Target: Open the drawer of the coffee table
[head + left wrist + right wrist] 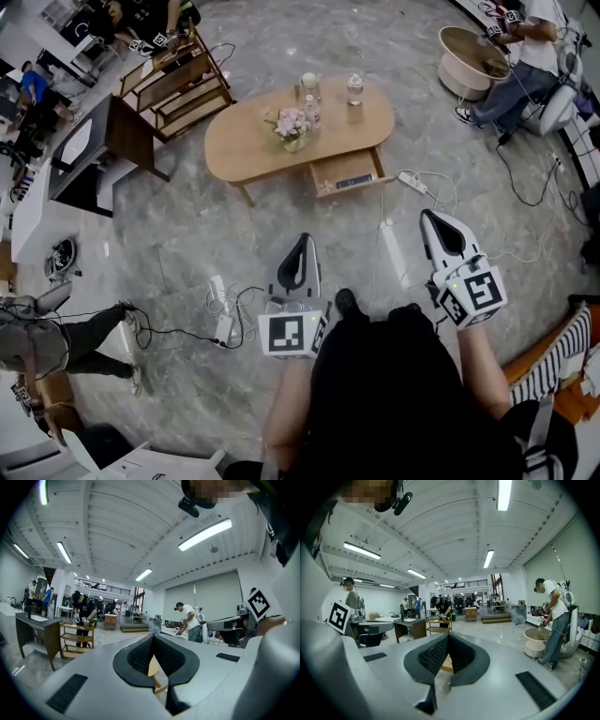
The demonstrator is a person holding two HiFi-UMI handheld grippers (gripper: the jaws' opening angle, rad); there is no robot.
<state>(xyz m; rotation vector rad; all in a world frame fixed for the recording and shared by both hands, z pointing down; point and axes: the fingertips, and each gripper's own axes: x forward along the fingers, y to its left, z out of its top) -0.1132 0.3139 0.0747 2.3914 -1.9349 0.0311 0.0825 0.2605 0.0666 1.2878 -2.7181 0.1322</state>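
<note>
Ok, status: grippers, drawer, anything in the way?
Left gripper shut, empty; right gripper shut, empty. Drawer on coffee table stands open, grippers apart from it. Power strip and cables on floor between.

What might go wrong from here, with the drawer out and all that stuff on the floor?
1. Corded power strips lie on the floor between the person and the table; a step forward could catch one.
2. The drawer sticks out of the table's near side, so a leg might bump it.
3. A knock to the table could tip the glass jars or the flowers.
</note>
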